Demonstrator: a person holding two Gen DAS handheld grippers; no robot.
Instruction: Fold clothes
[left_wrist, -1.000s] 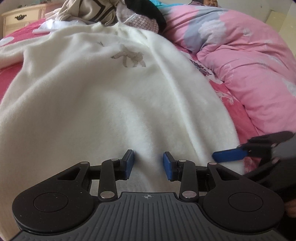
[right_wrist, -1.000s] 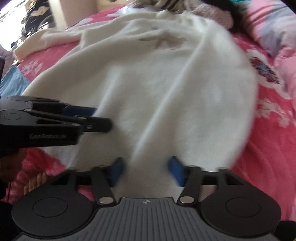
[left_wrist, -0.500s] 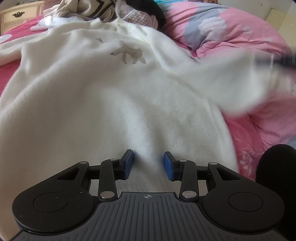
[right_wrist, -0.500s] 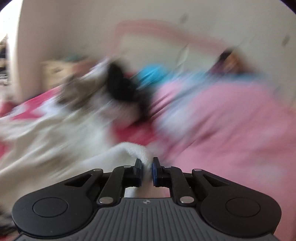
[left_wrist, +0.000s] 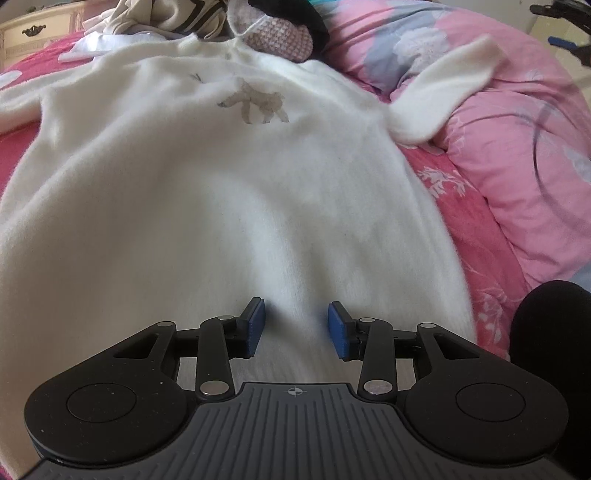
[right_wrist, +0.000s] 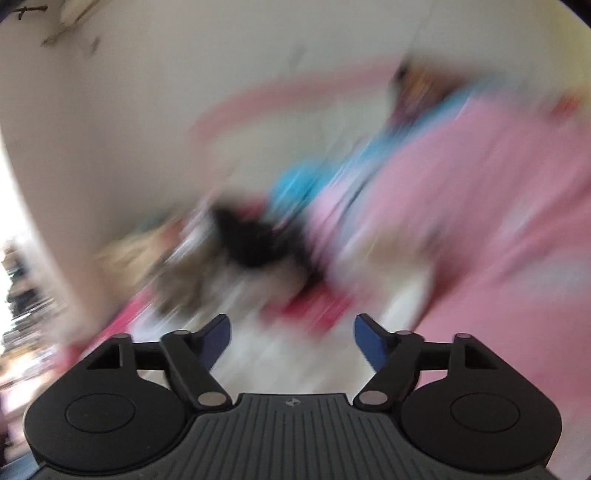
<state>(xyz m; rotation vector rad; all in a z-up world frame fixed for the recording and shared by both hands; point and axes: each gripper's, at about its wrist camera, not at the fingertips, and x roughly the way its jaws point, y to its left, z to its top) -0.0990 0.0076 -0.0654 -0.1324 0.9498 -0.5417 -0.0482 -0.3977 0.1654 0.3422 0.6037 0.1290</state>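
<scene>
The white sweater (left_wrist: 207, 192) is spread flat on the bed (left_wrist: 476, 266), 1 sleeve (left_wrist: 443, 92) flung onto the pink quilt (left_wrist: 517, 155). The left claw (left_wrist: 296, 326) is held part-spread over the hem, nothing pinched. The right claw (right_wrist: 291, 341), just opened, is empty. The sleeve may be left crooked, spoiling the fold.

The sweater (left_wrist: 221, 206) is fluffy cream-white, with a pale grey-brown flower motif (left_wrist: 255, 101) on its chest. Beneath it the bed sheet (left_wrist: 469, 236) is deep pink with white blossoms. The quilt (left_wrist: 517, 147) at the bed's right edge is lighter pink with grey-blue and white flowers. Both grippers are black, their fingers (left_wrist: 255, 326) padded blue.
</scene>
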